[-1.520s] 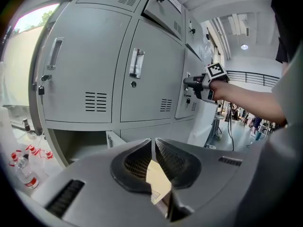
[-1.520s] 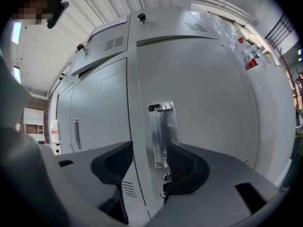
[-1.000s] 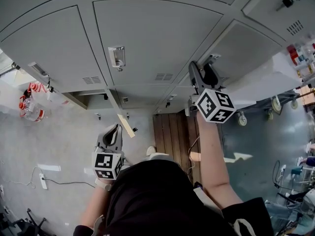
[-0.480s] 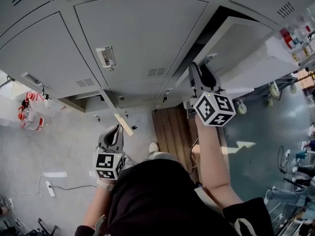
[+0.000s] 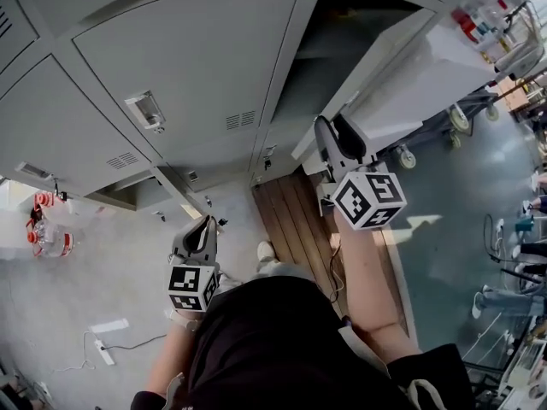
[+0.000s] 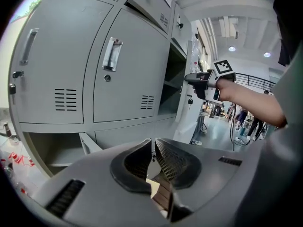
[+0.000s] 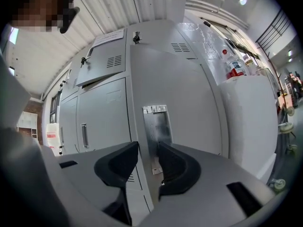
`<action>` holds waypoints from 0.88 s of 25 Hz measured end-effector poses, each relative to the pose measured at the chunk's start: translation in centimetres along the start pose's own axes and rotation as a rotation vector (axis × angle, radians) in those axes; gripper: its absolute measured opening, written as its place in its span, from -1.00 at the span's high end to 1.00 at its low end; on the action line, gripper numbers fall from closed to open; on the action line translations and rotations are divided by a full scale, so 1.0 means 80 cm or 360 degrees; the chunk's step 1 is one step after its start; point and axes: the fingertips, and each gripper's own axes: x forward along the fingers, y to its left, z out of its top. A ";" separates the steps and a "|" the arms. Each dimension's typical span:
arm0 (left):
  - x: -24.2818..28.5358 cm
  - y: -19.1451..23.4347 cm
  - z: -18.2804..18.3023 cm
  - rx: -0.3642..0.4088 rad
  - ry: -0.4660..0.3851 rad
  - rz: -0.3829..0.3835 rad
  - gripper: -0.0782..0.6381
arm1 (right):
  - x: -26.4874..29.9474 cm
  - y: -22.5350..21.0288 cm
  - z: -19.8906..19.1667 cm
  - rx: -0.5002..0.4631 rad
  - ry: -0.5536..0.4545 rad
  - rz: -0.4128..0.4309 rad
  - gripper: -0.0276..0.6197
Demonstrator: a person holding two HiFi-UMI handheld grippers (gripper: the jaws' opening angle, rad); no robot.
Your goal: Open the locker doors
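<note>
**Left gripper hanging out in front of the lockers**

The left gripper point(image 6: 152, 143) is pointing at the grey lockers with its jaws sitting together, nothing between them. A closed door point(image 6: 132, 84) with a metal handle point(image 6: 111, 54) is facing it (another closed one is sitting to its left). Further right, the right gripper point(image 6: 196, 79) is holding the edge of an open door point(image 6: 185, 112), and its jaws have just been closing on that edge.

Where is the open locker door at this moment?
In the head view the open locker door stands at upper right, swung out beside the dark compartment, right of the closed door with a handle.
</note>
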 end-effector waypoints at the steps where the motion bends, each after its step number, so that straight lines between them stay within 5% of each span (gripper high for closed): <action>1: 0.003 -0.004 0.000 0.0007 0.0005 -0.0021 0.72 | -0.007 -0.002 -0.001 0.0007 -0.0001 -0.0008 0.41; 22: 0.074 -0.131 0.001 0.0189 0.0105 -0.0497 0.72 | -0.174 -0.117 0.004 0.0130 -0.0123 -0.0412 0.56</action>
